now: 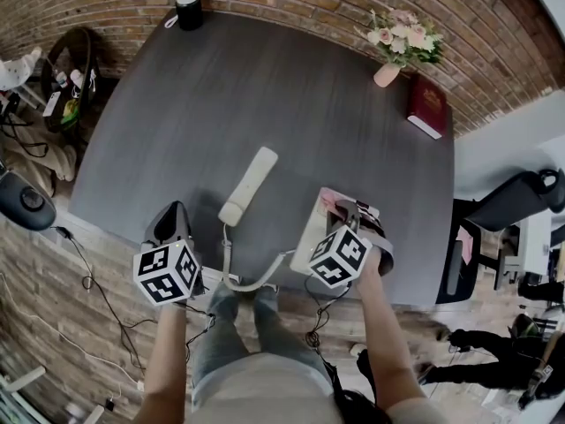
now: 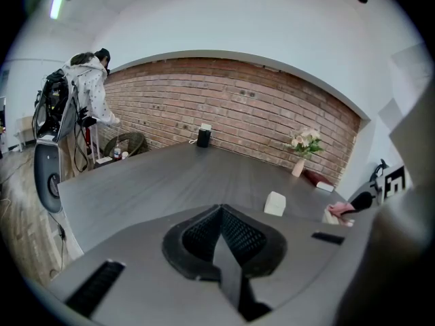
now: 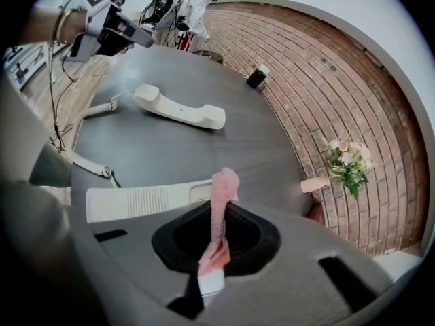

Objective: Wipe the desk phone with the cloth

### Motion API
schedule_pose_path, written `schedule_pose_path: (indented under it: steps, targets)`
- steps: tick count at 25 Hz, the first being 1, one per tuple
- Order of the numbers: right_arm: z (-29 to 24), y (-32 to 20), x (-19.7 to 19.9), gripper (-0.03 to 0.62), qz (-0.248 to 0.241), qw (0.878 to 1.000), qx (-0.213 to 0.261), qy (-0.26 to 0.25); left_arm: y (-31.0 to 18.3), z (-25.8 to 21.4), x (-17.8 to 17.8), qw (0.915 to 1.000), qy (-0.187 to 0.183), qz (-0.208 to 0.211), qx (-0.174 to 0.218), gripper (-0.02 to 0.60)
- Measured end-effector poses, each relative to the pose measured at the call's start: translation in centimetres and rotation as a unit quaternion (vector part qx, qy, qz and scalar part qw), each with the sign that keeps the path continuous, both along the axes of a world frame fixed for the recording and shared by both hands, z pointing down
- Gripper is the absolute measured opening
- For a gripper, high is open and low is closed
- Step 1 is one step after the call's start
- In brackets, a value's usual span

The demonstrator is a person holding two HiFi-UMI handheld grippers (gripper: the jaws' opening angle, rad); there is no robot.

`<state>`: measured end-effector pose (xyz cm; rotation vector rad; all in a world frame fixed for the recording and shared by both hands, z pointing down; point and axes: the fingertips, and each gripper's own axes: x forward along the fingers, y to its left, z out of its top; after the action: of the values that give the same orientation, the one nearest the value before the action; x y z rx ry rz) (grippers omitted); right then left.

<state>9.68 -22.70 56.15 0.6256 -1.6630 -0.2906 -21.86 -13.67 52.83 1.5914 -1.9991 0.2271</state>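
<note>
The cream desk phone base [image 1: 305, 237] sits at the table's near edge, mostly under my right gripper [image 1: 351, 210]. That gripper is shut on a pink cloth [image 3: 221, 194], which hangs just above the base [image 3: 139, 201]. The handset [image 1: 250, 184] lies off the base on the dark table [image 1: 291, 95], joined to it by a cord [image 1: 252, 283]. It also shows in the right gripper view, as the handset [image 3: 178, 106]. My left gripper [image 1: 172, 215] hovers at the near left edge, away from the phone. Its jaws [image 2: 219, 231] are shut with nothing between them.
A black speaker [image 1: 188, 9] stands at the far edge. A vase of flowers [image 1: 399, 42] and a red book [image 1: 426, 106] sit at the far right. A black chair [image 1: 512, 198] stands right of the table, and a person [image 2: 88, 90] stands by the brick wall.
</note>
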Motion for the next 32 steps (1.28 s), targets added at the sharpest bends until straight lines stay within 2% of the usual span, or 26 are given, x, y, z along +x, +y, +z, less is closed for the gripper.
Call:
schedule_pose_path:
  steps: [32]
  targets:
    - [1.2,3.0,-0.3,0.023,0.003,1.000,-0.026,0.005,1.1,0.3,-0.4,0.9999,0.000,0.012,-0.008,0.005]
